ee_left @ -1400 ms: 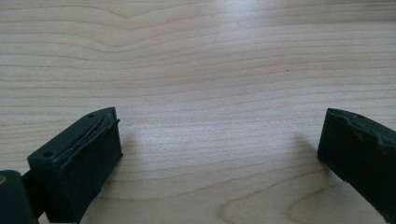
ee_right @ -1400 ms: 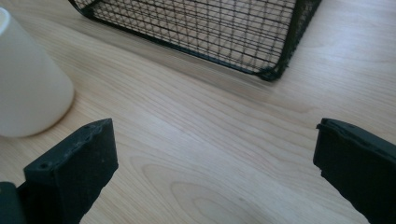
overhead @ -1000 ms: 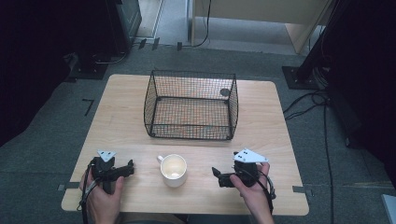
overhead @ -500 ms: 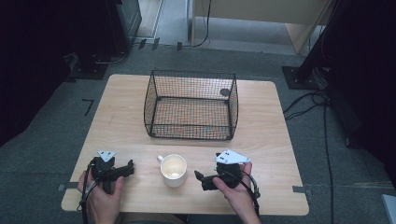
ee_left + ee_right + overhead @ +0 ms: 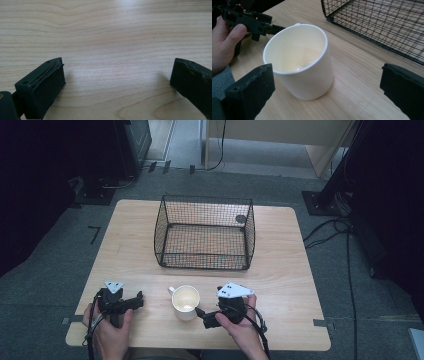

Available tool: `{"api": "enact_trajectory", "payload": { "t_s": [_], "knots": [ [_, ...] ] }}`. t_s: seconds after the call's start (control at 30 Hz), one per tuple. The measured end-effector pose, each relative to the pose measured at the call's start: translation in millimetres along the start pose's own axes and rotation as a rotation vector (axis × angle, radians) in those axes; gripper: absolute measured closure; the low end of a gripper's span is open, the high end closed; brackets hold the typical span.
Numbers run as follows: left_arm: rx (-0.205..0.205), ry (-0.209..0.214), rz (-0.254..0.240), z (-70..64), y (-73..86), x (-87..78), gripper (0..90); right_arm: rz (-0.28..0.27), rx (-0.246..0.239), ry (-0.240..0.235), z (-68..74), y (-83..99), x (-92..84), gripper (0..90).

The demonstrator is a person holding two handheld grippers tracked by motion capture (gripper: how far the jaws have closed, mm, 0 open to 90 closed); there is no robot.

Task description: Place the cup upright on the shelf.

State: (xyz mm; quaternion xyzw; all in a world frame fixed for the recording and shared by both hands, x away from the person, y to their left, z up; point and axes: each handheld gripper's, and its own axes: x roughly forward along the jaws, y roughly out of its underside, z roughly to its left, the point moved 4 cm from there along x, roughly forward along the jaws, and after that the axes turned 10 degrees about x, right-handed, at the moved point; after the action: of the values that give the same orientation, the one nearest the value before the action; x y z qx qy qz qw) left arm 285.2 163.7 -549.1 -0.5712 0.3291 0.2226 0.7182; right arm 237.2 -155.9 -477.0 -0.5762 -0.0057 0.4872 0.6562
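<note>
Right gripper (image 5: 209, 316) spread wide, white mug (image 5: 185, 301) just ahead, partly between its jaws, untouched

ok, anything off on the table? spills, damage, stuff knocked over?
Nothing stands out. The white mug stands upright and looks empty, the wire basket sits square behind it, and the table looks dry.

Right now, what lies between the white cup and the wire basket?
Nothing: bare wooden table separates the cup from the basket, as the high view shows.
</note>
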Motion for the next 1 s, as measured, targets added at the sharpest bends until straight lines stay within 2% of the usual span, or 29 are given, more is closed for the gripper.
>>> {"api": "enact_trajectory", "payload": {
  "t_s": [0.23,0.43,0.67,0.83,1.0],
  "knots": [
    [-0.002,0.000,-0.002,-0.2,-0.1,0.1,0.0,0.018,-0.019,-0.016,12.6,0.3,14.9,0.0],
    [-0.001,0.000,-0.002,-0.1,-0.1,0.1,0.0,0.022,-0.025,-0.025,17.6,-0.3,22.8,0.0],
    [-0.001,0.000,-0.002,-0.1,-0.1,0.1,0.0,0.035,-0.057,-0.047,27.6,-0.9,32.0,0.0],
    [-0.001,0.000,-0.002,-0.1,-0.1,0.1,0.0,0.030,-0.047,-0.036,29.4,0.3,40.4,0.0],
    [-0.001,0.000,-0.001,-0.1,-0.1,0.1,0.0,0.014,-0.054,-0.026,31.1,2.2,48.1,4.9]
  ]
}}
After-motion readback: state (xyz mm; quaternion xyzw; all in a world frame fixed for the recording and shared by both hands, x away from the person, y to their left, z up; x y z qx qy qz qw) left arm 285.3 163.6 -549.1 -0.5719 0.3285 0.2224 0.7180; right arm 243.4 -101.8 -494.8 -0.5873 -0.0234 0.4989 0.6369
